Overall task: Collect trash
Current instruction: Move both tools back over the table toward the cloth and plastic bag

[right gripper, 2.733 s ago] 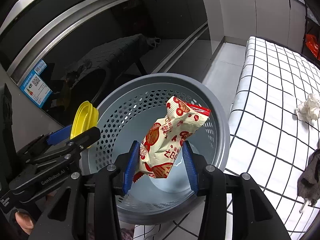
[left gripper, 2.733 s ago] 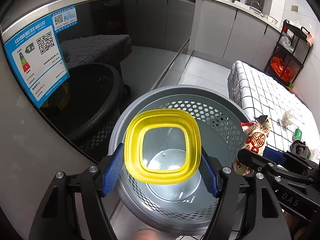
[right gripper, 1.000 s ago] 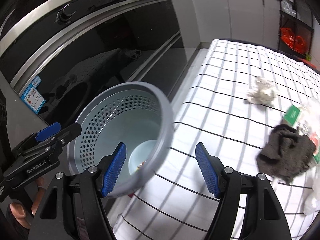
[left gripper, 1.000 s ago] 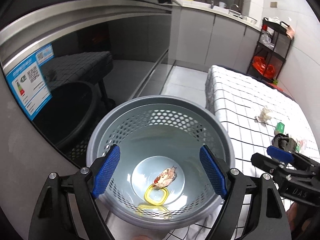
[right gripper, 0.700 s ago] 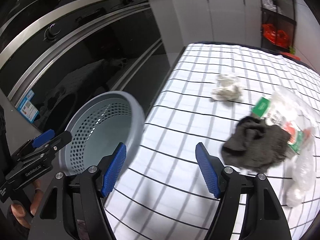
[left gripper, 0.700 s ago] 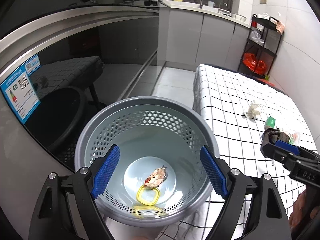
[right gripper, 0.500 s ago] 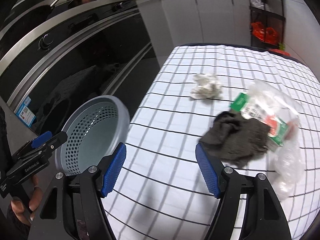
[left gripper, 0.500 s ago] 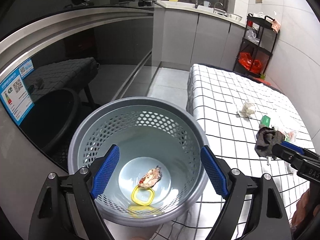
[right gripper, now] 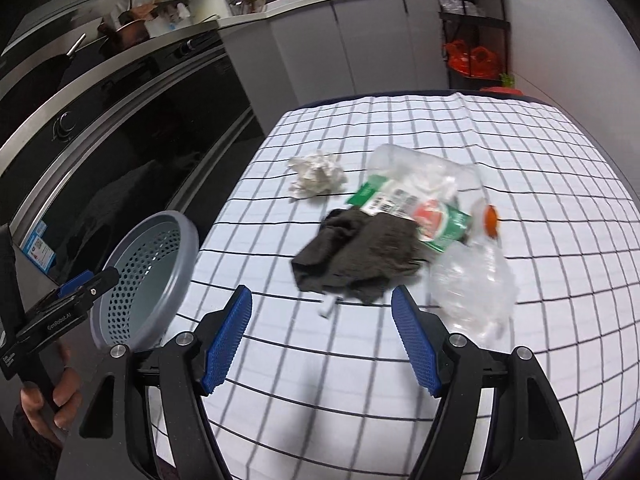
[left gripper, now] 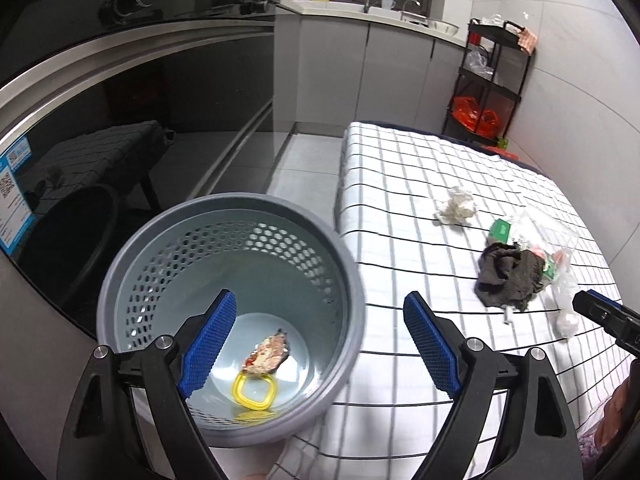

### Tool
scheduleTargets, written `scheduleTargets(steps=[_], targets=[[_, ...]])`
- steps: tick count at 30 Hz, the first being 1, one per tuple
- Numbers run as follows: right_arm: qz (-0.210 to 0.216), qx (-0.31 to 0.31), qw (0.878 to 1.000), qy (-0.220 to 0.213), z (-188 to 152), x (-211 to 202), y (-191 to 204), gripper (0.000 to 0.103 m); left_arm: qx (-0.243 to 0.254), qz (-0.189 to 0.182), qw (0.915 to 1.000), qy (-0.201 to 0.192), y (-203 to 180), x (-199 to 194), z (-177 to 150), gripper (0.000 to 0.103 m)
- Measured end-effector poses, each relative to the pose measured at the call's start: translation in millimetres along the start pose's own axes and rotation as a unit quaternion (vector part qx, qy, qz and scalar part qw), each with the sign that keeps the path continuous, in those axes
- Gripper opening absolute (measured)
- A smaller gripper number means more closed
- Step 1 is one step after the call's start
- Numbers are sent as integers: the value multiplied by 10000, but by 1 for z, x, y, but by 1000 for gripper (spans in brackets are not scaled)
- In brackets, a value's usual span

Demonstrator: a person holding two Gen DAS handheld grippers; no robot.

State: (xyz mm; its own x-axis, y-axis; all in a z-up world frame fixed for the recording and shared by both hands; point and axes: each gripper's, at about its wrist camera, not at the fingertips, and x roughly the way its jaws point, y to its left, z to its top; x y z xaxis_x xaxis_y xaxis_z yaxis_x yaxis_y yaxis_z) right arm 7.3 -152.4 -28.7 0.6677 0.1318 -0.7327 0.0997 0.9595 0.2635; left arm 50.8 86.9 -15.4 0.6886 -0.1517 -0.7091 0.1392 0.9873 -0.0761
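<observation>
Grey bin beside table edge; both claws spread, empty, bare cloth below right claw

Left gripper, black frame, blue ribbed pads: pitched downward, jaws wide and just been opening, nothing between them. Right gripper, same build: pitched downward, jaws apart, empty. Left hand: fingers wrapped around left gripper's handle.

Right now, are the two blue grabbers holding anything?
No. The left gripper and the right gripper are both open with nothing between the pads. The grey perforated plastic bin stands beside the checked table.
</observation>
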Motion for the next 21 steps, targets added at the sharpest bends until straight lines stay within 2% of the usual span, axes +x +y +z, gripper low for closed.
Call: scheduleTargets(steps=[10,14,21], targets=[[-579,394,9975,75,-21,-16,-64,70,320,-387,9987,53,-47,7,-2,86],[-688,444,9966,104,-24,-13,-74,70,464,-522,9975,99,-68,14,-4,87],[-766,262,9966,137,-22,-1,-69,71,646,-653,9955,251,-100,30,-10,87]])
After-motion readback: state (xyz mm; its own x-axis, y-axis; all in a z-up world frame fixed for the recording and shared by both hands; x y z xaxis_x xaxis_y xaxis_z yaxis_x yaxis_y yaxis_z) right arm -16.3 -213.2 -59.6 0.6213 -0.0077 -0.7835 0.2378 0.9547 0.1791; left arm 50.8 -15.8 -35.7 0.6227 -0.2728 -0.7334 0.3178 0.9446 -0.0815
